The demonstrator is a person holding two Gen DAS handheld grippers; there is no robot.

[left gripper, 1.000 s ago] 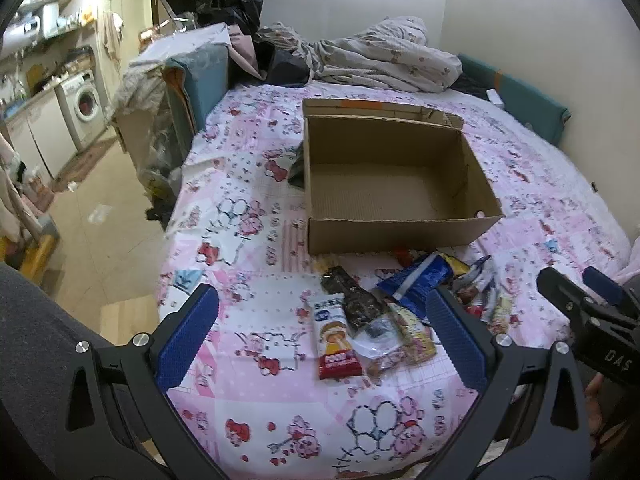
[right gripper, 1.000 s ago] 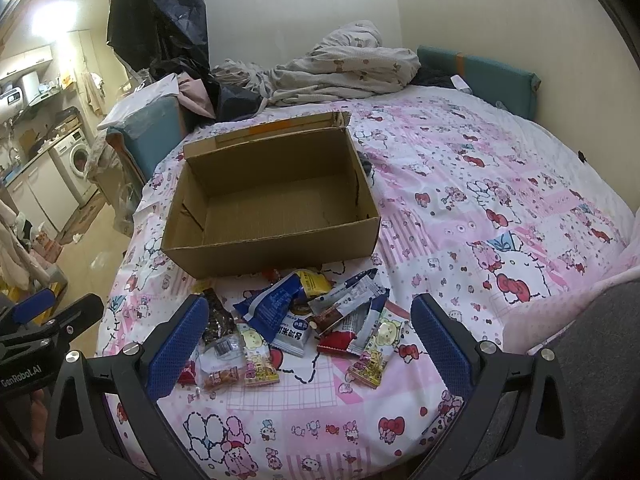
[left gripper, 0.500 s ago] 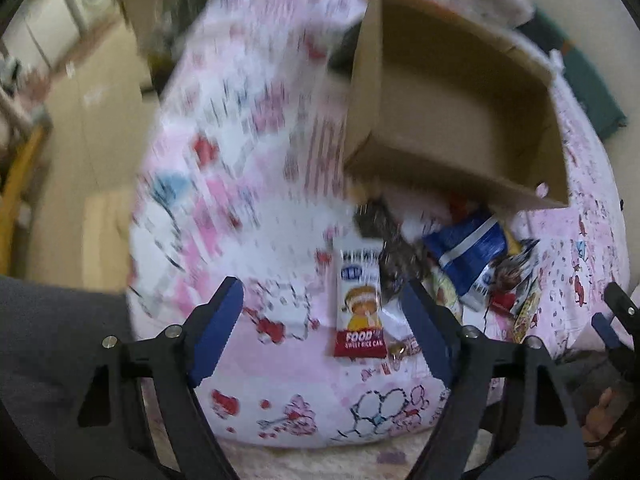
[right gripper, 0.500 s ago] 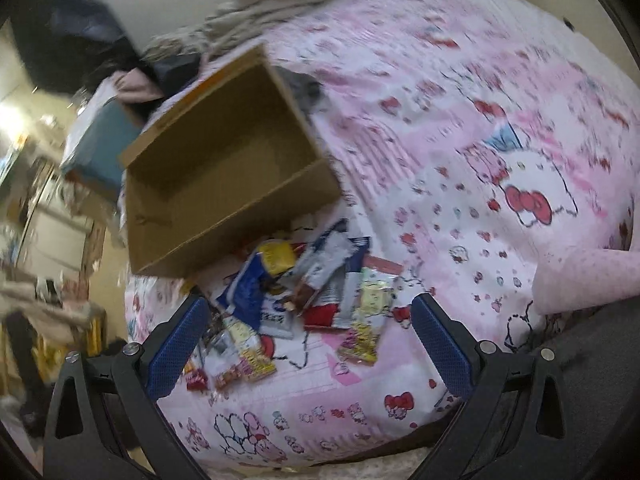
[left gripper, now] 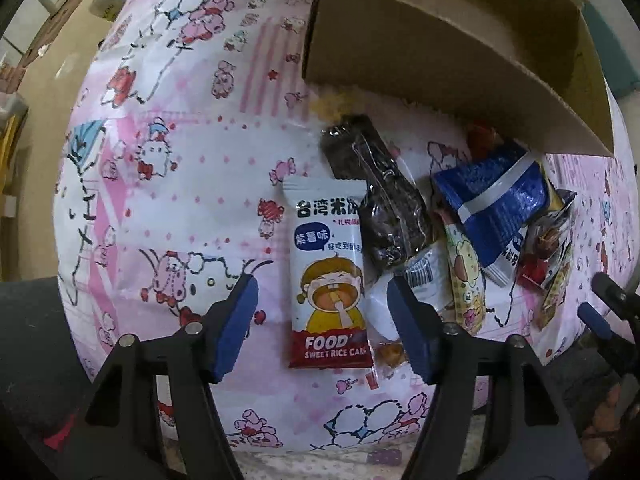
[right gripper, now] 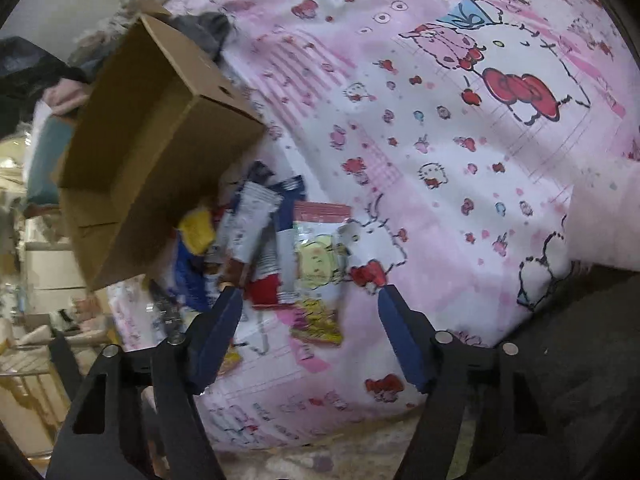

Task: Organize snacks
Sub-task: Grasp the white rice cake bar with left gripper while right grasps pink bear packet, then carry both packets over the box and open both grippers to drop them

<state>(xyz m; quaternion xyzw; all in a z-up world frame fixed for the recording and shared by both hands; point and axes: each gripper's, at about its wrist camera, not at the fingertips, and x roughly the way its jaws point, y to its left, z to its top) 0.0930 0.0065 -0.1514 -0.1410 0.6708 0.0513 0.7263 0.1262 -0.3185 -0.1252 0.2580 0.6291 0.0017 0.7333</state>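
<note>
Left wrist view shows the cardboard box (left gripper: 460,40) empty on the bedspread (left gripper: 180,160), snacks heaped just before it, and the left gripper (left gripper: 322,320) closing around the rice cake packet (left gripper: 328,280), not yet pinching, so overlapping dark wrapper (left gripper: 384,208) may drag along, while the right gripper (right gripper: 310,332), also closing, straddles the yellow packet (right gripper: 320,268) and may snag neighbours

Left hand-held gripper (left gripper: 322,314) and right hand-held gripper (right gripper: 310,322) point downward, jaws closing.
</note>
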